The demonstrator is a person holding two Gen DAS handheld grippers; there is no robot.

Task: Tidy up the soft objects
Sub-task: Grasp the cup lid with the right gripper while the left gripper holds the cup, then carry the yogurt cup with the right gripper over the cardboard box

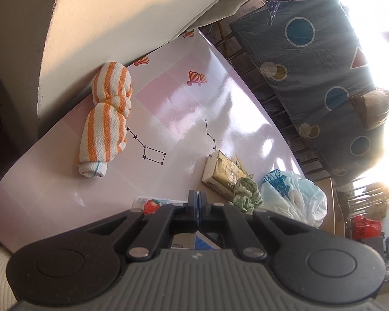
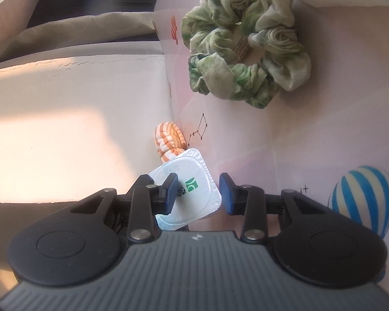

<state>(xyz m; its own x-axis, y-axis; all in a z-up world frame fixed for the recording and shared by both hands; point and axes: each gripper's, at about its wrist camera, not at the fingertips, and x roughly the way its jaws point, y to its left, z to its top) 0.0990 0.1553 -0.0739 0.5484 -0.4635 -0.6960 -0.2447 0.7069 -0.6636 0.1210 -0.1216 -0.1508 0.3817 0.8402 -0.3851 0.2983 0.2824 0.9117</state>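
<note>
Containers: a thin plastic bag [image 1: 297, 197] sits near the surface's right edge in the left wrist view; pale contents show through, not identifiable. A flat tissue pack [image 1: 224, 172] lies just beside it, sealed as far as visible. A small sealed cup with a foil lid [image 2: 188, 190] lies tilted below the right gripper; a strawberry-printed pack [image 1: 151, 204] peeks out under the left gripper.
Surface: glossy pink surface [image 1: 184, 119] printed with balloons and star lines; strong glare at its middle.
Edges: the left side of the surface meets a cream wall [image 1: 103, 26]; the far right edge drops toward a bed with a blue patterned cover [image 1: 324, 59].
Open room: the middle of the surface between towel and tissue pack is bare; the corner by the bag is crowded.
Towel: orange-and-white striped towel [image 1: 105, 121], rolled and knotted at the middle, lying lengthwise against the wall; its end also shows beyond the cup in the right wrist view [image 2: 168, 140].
Scrunchie: green-and-white scrunchie [image 2: 246, 44], ruffled ring, flat on the surface ahead of the right gripper, well apart from it; in the left wrist view it touches the tissue pack [image 1: 246, 194].
Left gripper [image 1: 198, 202]: fingers pressed together, nothing between them.
Right gripper [image 2: 198, 193]: fingers [image 2: 227, 194] partly apart; cup lid visible in the gap, right pad clear of it, contact at left pad not resolvable.
</note>
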